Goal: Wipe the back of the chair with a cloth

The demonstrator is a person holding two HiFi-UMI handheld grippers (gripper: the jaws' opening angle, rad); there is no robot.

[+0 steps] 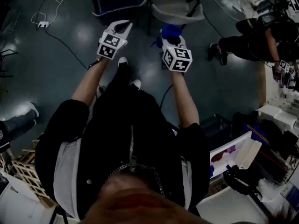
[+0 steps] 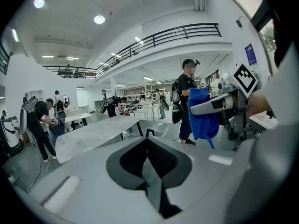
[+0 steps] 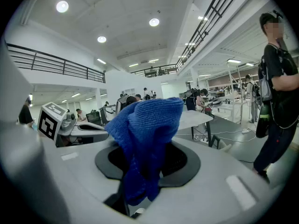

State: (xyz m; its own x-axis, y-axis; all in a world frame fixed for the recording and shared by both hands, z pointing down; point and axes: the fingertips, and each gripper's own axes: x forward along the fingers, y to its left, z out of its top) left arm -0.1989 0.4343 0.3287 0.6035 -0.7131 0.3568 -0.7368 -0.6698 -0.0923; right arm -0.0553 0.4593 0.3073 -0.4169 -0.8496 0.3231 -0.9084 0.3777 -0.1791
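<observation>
A blue cloth (image 3: 142,134) hangs bunched from my right gripper (image 3: 145,160), whose jaws are shut on it. In the head view that right gripper (image 1: 171,33) is held out ahead of the person, with the cloth (image 1: 170,31) at its tip. My left gripper (image 1: 122,27) is level with it on the left, jaws together with nothing between them (image 2: 150,154). A grey shell chair (image 1: 176,7) stands on the floor just beyond the right gripper, next to a table (image 1: 117,3). Neither gripper touches the chair.
A cable and power strip (image 1: 43,24) lie on the dark floor at the far left. Another person (image 1: 254,40) is at the right; a standing person (image 2: 187,101) is beyond the table (image 2: 98,132). Bins and clutter (image 1: 238,153) sit at the near right.
</observation>
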